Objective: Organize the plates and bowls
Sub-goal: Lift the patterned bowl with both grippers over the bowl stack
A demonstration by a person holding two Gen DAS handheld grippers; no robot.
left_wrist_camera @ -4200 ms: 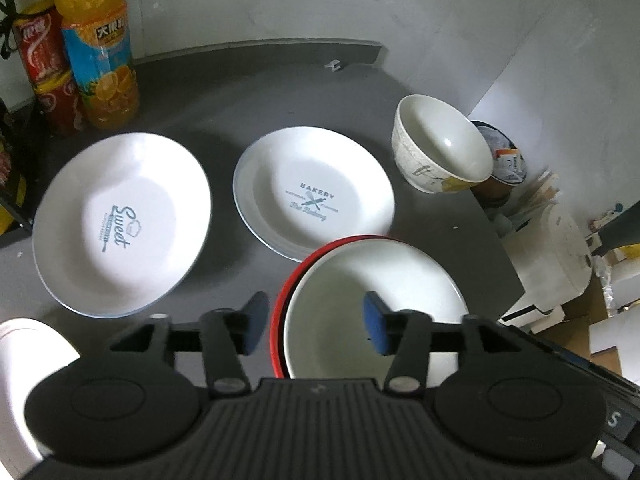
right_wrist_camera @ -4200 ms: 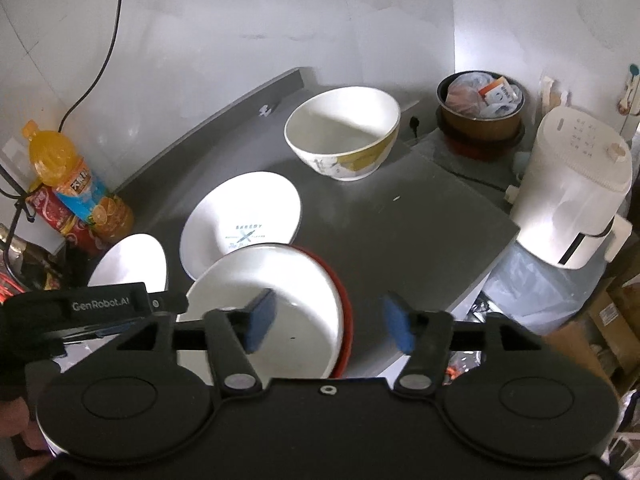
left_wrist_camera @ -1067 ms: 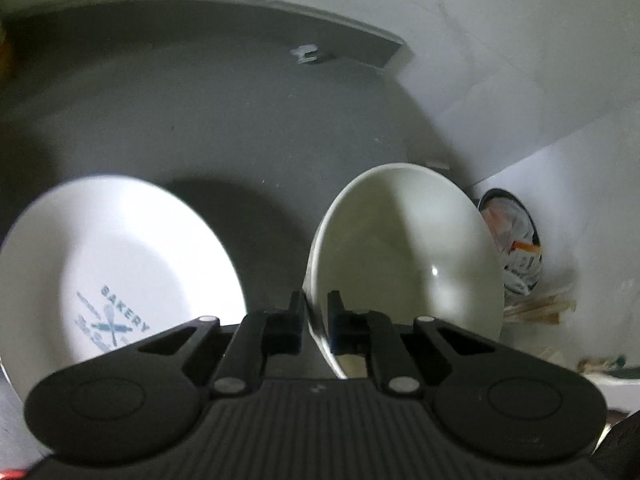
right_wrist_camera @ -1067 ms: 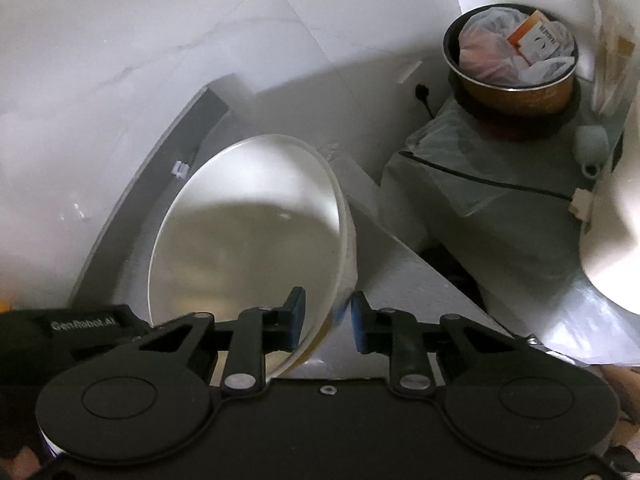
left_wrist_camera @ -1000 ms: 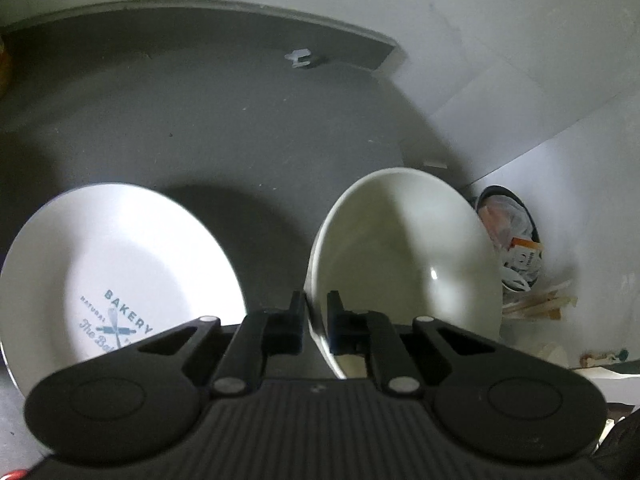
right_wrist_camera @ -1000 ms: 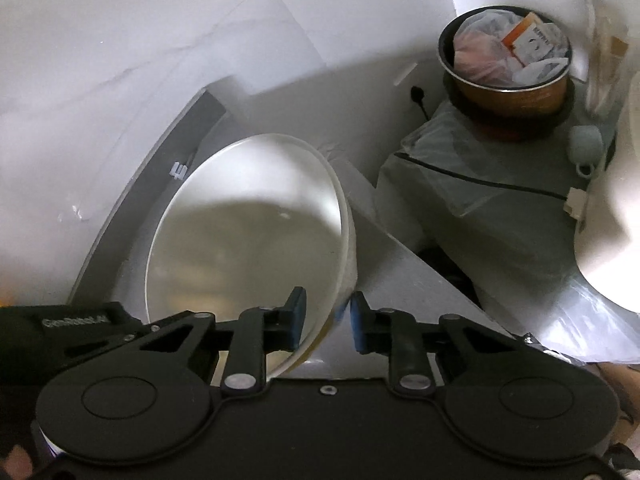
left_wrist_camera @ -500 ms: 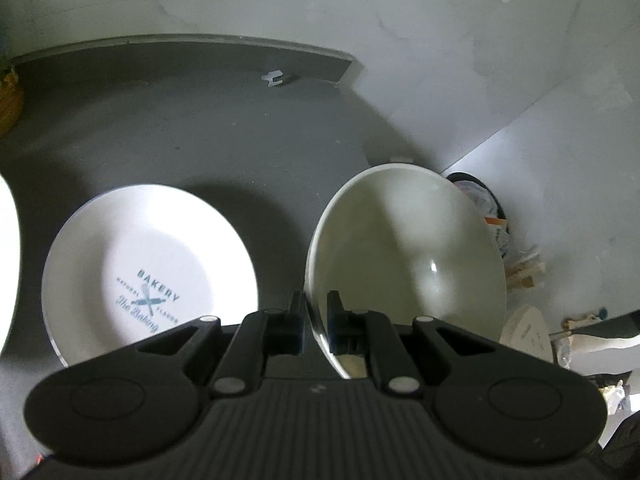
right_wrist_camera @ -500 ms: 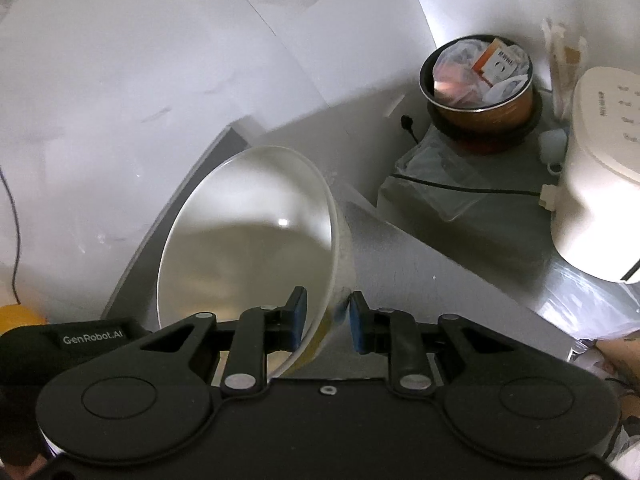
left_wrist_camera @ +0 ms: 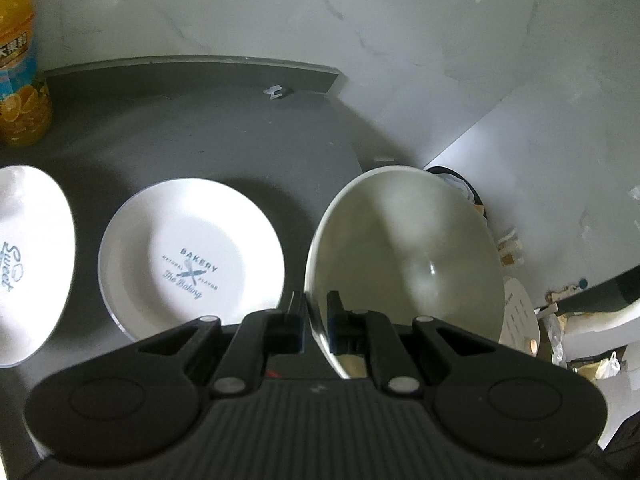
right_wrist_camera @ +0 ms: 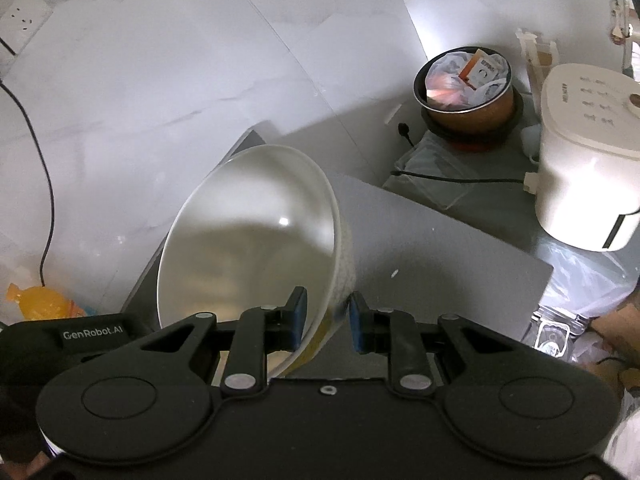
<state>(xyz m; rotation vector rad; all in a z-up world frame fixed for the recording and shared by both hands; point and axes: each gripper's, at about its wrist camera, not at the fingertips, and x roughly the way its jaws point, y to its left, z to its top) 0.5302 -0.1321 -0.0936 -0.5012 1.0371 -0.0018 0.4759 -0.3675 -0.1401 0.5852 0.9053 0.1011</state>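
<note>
**Bowl lifted clear of the desk**

Both grippers have raised the white bowl [left_wrist_camera: 404, 248] off the desk's right end. Left gripper [left_wrist_camera: 316, 314] and right gripper [right_wrist_camera: 325, 318] each clamp its rim. Below, the Bakery plate [left_wrist_camera: 188, 256] lies mid-desk [left_wrist_camera: 200, 136].

juice bottle [left_wrist_camera: 18, 60]: orange, far left by the wall
rice cooker [right_wrist_camera: 586, 152]: white, lower surface on the right
pot [right_wrist_camera: 468, 88]: brown, stuffed with packets
wall socket [right_wrist_camera: 22, 20]: top left

Two close wrist views, shared bowl [left_wrist_camera: 404, 248]
</note>
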